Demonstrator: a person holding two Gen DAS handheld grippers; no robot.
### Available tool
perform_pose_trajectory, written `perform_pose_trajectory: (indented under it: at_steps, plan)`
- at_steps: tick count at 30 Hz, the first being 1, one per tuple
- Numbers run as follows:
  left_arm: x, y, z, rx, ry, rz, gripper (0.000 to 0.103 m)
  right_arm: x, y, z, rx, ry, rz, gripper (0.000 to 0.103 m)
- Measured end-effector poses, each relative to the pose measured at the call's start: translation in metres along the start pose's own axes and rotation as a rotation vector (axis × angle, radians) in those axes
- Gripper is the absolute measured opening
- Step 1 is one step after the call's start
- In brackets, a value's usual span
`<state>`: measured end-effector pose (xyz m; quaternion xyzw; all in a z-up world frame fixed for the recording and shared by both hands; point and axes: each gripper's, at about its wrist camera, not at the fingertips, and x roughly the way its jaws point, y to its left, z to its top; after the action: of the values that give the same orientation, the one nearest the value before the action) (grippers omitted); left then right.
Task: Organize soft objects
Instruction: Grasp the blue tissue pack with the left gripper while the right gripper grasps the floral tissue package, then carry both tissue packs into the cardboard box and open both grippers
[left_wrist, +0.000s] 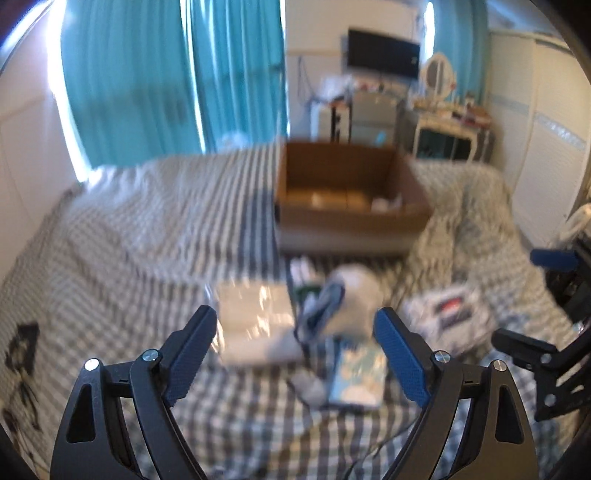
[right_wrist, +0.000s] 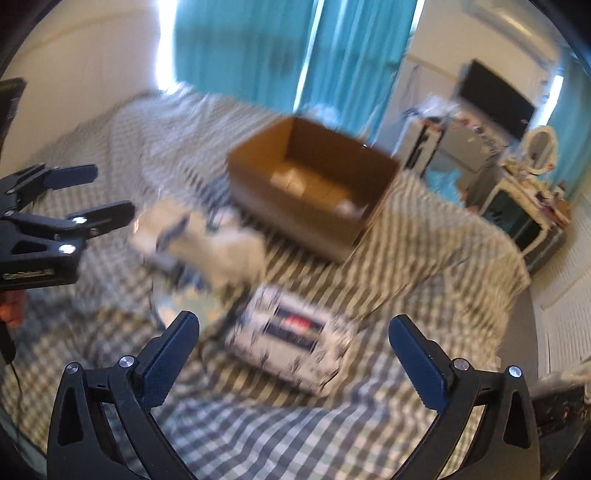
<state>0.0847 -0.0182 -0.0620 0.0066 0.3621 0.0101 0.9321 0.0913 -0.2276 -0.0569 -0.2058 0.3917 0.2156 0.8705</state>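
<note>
My left tool (left_wrist: 295, 343) hangs above the bed with its blue-padded fingers (left_wrist: 192, 354) spread wide apart, nothing between them. My right tool (right_wrist: 293, 354) is likewise wide apart and empty, hovering over the checked bedspread (right_wrist: 258, 435). Each tool shows in the other's view: the right one at the right edge of the left wrist view, the left one at the left edge of the right wrist view.

Both views are blurred, so I can only read the soft things roughly. Below my left tool lies a cluster on the bed: a flat pale packet in shiny wrap (left_wrist: 255, 317), a white rounded bundle (left_wrist: 354, 295) with a blue-grey cloth (left_wrist: 321, 310) draped against it, and a light blue patterned item (left_wrist: 356, 376) nearest me. To the right of the cluster sits a white packet with a dark and red label (left_wrist: 448, 310); in the right wrist view that same packet (right_wrist: 295, 332) lies just ahead, between the right tool's fingers, but is not touched.

Beyond the cluster stands an open cardboard box (left_wrist: 351, 221) on the bed, with a few pale things inside that I cannot make out. Teal curtains (left_wrist: 166, 74) hang behind the bed.
</note>
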Motion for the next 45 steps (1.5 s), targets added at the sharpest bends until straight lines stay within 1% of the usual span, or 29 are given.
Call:
perform_pose_trajectory:
  at_steps: [2, 4, 5, 7, 8, 10, 12, 15, 16, 17, 18, 19, 20, 22, 25, 29, 32, 33, 34, 37, 40, 41, 43, 45]
  plan:
    - [0.017, -0.008, -0.016, 0.011, 0.043, 0.015, 0.089, 0.02, 0.005, -0.008, -0.04, 0.04, 0.006, 0.103]
    - [0.033, -0.019, -0.033, 0.027, 0.089, 0.044, 0.089, 0.036, 0.008, -0.016, -0.093, 0.084, -0.009, 0.103]
    - [0.037, -0.021, -0.038, 0.035, 0.103, 0.04, 0.089, 0.042, 0.009, -0.018, -0.116, 0.1, -0.017, 0.103]
    - [0.045, -0.03, -0.05, 0.045, 0.131, 0.006, 0.087, 0.055, 0.009, -0.025, -0.173, 0.13, -0.042, 0.103]
    - [0.051, -0.036, -0.056, 0.051, 0.156, -0.031, 0.087, 0.06, 0.01, -0.028, -0.2, 0.135, -0.055, 0.103]
    - [0.061, -0.045, -0.063, 0.071, 0.186, -0.049, 0.087, 0.066, 0.01, -0.035, -0.283, 0.14, -0.083, 0.103]
    - [0.069, -0.051, -0.067, 0.088, 0.2, -0.042, 0.086, 0.073, 0.01, -0.043, -0.358, 0.138, -0.075, 0.103]
    - [0.081, -0.053, -0.071, 0.065, 0.241, -0.066, 0.085, 0.078, 0.004, -0.048, -0.373, 0.132, -0.03, 0.103]
    - [0.082, -0.052, -0.072, 0.062, 0.238, -0.057, 0.081, 0.08, 0.002, -0.048, -0.362, 0.13, -0.014, 0.103]
    - [0.084, -0.053, -0.074, 0.075, 0.228, -0.043, 0.071, 0.082, 0.001, -0.048, -0.357, 0.13, -0.006, 0.103]
    - [0.085, -0.054, -0.072, 0.088, 0.221, -0.031, 0.068, 0.083, 0.001, -0.047, -0.363, 0.127, -0.002, 0.103]
    - [0.085, -0.056, -0.072, 0.105, 0.213, -0.026, 0.061, 0.084, 0.002, -0.047, -0.372, 0.12, 0.0, 0.103]
    - [0.084, -0.058, -0.073, 0.121, 0.201, -0.028, 0.049, 0.084, 0.003, -0.047, -0.38, 0.116, 0.002, 0.103]
    - [0.086, -0.059, -0.071, 0.137, 0.189, -0.051, 0.049, 0.087, 0.006, -0.046, -0.397, 0.113, 0.004, 0.103]
    - [0.081, -0.056, -0.071, 0.135, 0.182, -0.068, 0.046, 0.091, 0.009, -0.044, -0.417, 0.113, 0.014, 0.103]
    - [0.074, -0.04, -0.066, 0.069, 0.181, -0.099, 0.046, 0.104, 0.017, -0.045, -0.462, 0.155, 0.027, 0.103]
    - [0.065, -0.034, -0.062, 0.049, 0.166, -0.113, 0.046, 0.117, 0.022, -0.05, -0.497, 0.203, 0.005, 0.097]
    - [0.062, -0.033, -0.06, 0.051, 0.161, -0.117, 0.046, 0.119, 0.023, -0.051, -0.503, 0.213, -0.007, 0.092]
    - [0.059, -0.033, -0.06, 0.054, 0.157, -0.118, 0.046, 0.121, 0.022, -0.051, -0.495, 0.221, -0.012, 0.092]
    - [0.053, -0.034, -0.059, 0.054, 0.153, -0.126, 0.046, 0.118, 0.017, -0.049, -0.463, 0.216, -0.01, 0.084]
    - [0.046, -0.034, -0.059, 0.054, 0.151, -0.127, 0.046, 0.109, 0.018, -0.048, -0.443, 0.199, -0.011, 0.063]
    - [0.044, -0.033, -0.059, 0.053, 0.151, -0.128, 0.046, 0.103, 0.021, -0.047, -0.442, 0.181, -0.012, 0.052]
    - [0.039, -0.033, -0.058, 0.05, 0.154, -0.136, 0.046, 0.092, 0.023, -0.046, -0.423, 0.157, -0.02, 0.048]
    - [0.032, -0.033, -0.057, 0.053, 0.149, -0.139, 0.046, 0.082, 0.027, -0.045, -0.403, 0.143, -0.035, 0.043]
